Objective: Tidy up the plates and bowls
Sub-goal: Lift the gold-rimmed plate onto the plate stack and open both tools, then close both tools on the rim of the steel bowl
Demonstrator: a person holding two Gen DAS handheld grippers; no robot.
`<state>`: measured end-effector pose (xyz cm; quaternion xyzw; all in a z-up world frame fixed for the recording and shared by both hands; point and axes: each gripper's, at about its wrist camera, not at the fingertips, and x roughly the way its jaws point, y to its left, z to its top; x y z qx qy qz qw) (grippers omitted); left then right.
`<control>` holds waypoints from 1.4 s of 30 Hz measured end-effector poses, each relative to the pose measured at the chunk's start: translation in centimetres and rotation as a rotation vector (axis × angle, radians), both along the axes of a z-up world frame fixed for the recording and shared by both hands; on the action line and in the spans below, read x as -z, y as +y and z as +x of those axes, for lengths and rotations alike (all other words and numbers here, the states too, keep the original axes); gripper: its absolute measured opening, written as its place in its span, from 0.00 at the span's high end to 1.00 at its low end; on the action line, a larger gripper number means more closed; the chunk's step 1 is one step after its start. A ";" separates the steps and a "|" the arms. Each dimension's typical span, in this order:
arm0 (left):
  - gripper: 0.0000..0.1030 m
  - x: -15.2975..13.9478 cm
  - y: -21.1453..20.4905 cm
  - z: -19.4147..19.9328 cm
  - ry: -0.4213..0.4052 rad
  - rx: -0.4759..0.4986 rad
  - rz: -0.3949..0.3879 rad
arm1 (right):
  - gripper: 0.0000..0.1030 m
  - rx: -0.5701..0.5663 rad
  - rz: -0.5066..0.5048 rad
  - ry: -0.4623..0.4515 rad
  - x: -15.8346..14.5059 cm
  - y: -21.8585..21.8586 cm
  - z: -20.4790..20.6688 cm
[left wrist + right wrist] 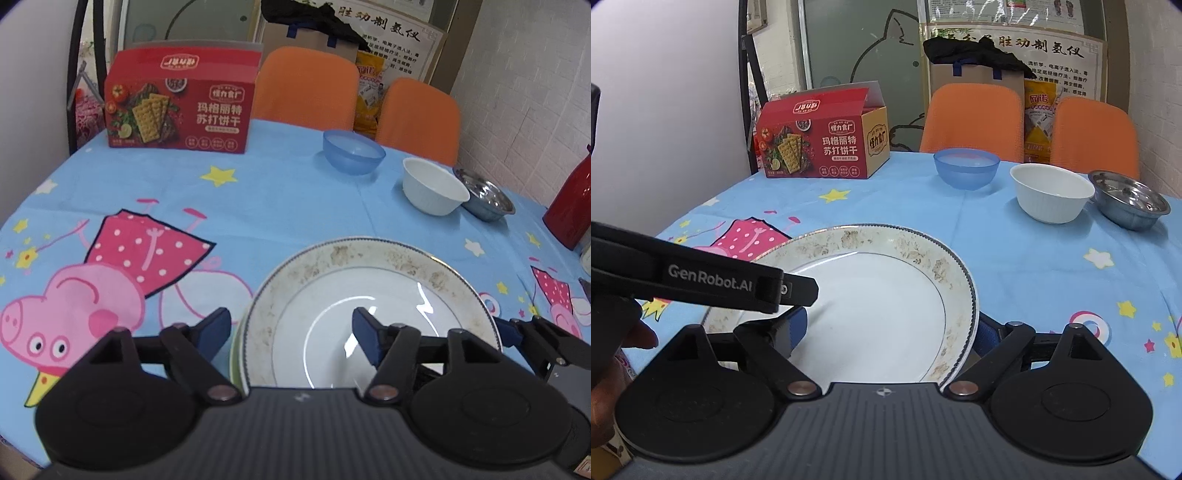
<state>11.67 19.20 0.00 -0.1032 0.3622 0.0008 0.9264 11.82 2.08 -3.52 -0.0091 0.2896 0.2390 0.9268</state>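
A white plate with a worn floral rim lies near the front of the table; the greenish edge of a second plate shows beneath it. My left gripper is open and straddles its left rim, one pad outside and one over the plate's well. My right gripper is open too and straddles the right rim of the plate. Neither presses on it. A blue bowl, a white bowl and a steel bowl stand apart in a row at the far right.
A red cracker box stands at the table's far left. Two orange chairs are behind the table. A red flask is at the right edge. A hand is at the lower left of the right wrist view.
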 end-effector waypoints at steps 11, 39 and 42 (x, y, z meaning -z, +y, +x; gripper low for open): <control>0.30 -2.3 -0.7 0.4 -0.062 -0.002 0.016 | 0.00 -0.007 0.010 -0.031 -0.9 -0.9 -0.5; 0.30 -5.0 -14.7 13.5 -0.022 0.269 0.124 | 0.00 0.340 0.067 -0.036 -2.0 -18.7 6.9; 0.30 -5.4 -17.5 17.1 -0.036 0.306 0.143 | 0.00 0.370 0.061 -0.053 -2.7 -20.7 9.1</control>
